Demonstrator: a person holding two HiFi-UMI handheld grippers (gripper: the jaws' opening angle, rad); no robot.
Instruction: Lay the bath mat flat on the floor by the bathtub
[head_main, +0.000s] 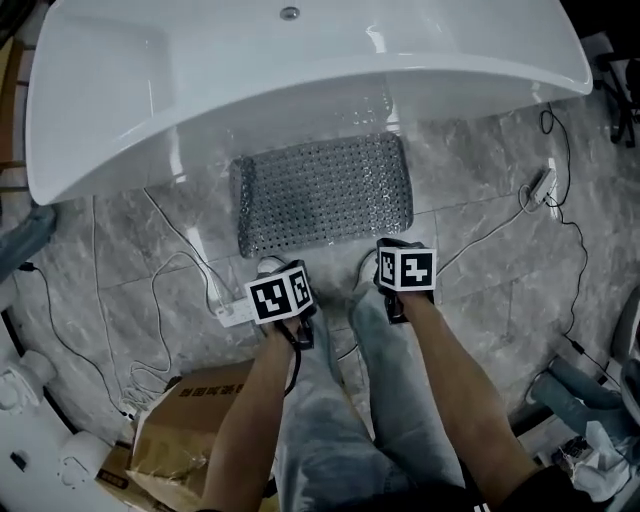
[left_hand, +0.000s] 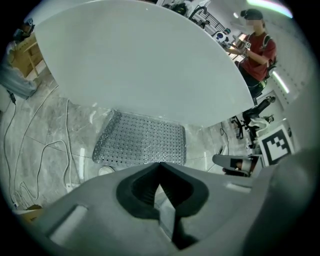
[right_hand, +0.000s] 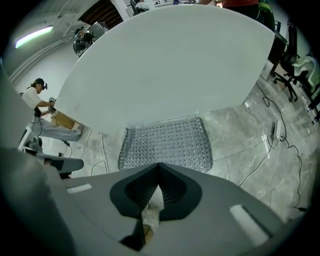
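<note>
A grey perforated bath mat (head_main: 325, 192) lies flat on the marble floor, its far edge tucked under the rim of the white bathtub (head_main: 300, 70). It shows as well in the left gripper view (left_hand: 142, 140) and the right gripper view (right_hand: 167, 144). My left gripper (head_main: 283, 297) hangs above the floor just short of the mat's near left corner, jaws shut with nothing between them. My right gripper (head_main: 403, 272) hangs near the mat's near right corner, also shut and empty. Neither touches the mat.
White cables (head_main: 180, 262) and a power strip (head_main: 233, 313) lie on the floor left of the mat; another cable (head_main: 540, 190) runs at the right. A cardboard box (head_main: 185, 425) sits at lower left. A person (left_hand: 255, 45) stands beyond the tub.
</note>
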